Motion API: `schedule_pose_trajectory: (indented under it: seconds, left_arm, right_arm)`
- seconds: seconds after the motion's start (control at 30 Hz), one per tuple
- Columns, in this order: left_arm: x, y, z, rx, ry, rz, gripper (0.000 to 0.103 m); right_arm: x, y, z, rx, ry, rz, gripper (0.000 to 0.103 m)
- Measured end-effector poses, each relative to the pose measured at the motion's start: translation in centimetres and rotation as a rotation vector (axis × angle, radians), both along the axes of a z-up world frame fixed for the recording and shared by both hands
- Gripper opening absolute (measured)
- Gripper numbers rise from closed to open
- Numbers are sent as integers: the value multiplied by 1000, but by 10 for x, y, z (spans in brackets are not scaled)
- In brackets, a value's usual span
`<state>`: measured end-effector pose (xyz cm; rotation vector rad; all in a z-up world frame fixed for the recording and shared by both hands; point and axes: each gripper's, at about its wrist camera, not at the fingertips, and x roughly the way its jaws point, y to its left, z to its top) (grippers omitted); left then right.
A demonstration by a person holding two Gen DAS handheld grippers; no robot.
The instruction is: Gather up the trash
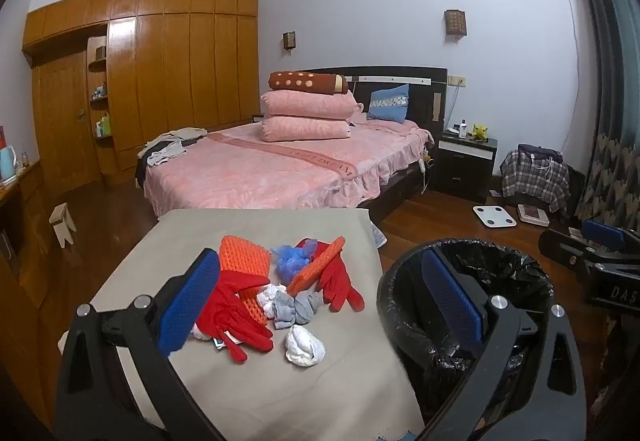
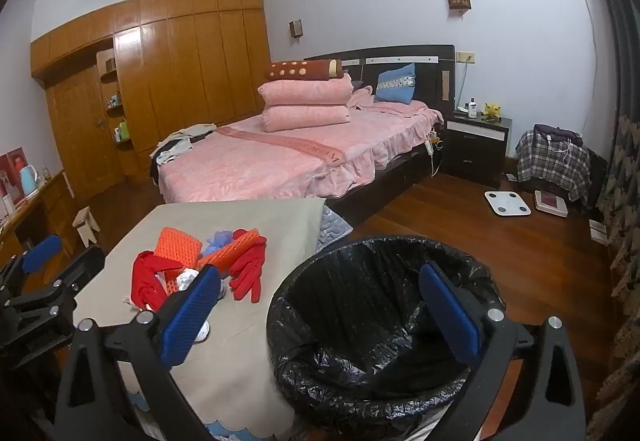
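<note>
left tool (image 1: pixel 320 305): jaws spread as wide as they go, nothing between the blue pads (image 1: pixel 188 305) — it hovers above the near edge of the surface, tilted a little downward.
right tool (image 2: pixel 320 315): also fully open and empty, hanging over the mouth of the bin.
surface (image 1: pixel 256 393): covered in a beige cloth, standing at the foot of a pink bed (image 1: pixel 256 169).
trash pile: sits in the middle of the surface — a white crumpled wad (image 1: pixel 305 351) nearest the camera, a grey-and-white crumpled bundle (image 1: pixel 292 307) just behind it, a blue plastic scrap (image 1: pixel 290 259) further back.
red gloves (image 1: pixel 230 317): two of them, one on the left of the pile under the left pad in the left wrist view, the other (image 1: pixel 340 283) on the right, fingers splayed.
orange mesh sleeves (image 1: pixel 244 257): two pieces lying among the gloves, one partly over the blue scrap.
bin (image 2: pixel 360 321): round, lined with a black bag, standing just beside the right edge of the surface; what lies in its bottom cannot be made out.
</note>
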<state>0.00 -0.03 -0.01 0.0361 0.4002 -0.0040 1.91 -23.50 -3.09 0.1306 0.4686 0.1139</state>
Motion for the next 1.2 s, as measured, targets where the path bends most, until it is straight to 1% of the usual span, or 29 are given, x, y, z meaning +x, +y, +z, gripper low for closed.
schedule_pose_trajectory:
  seconds: [1.2]
  left_arm:
    - [-2,4,-1,-6,0,3,98]
  right_arm:
    - [2,4,-3,2,8,1,97]
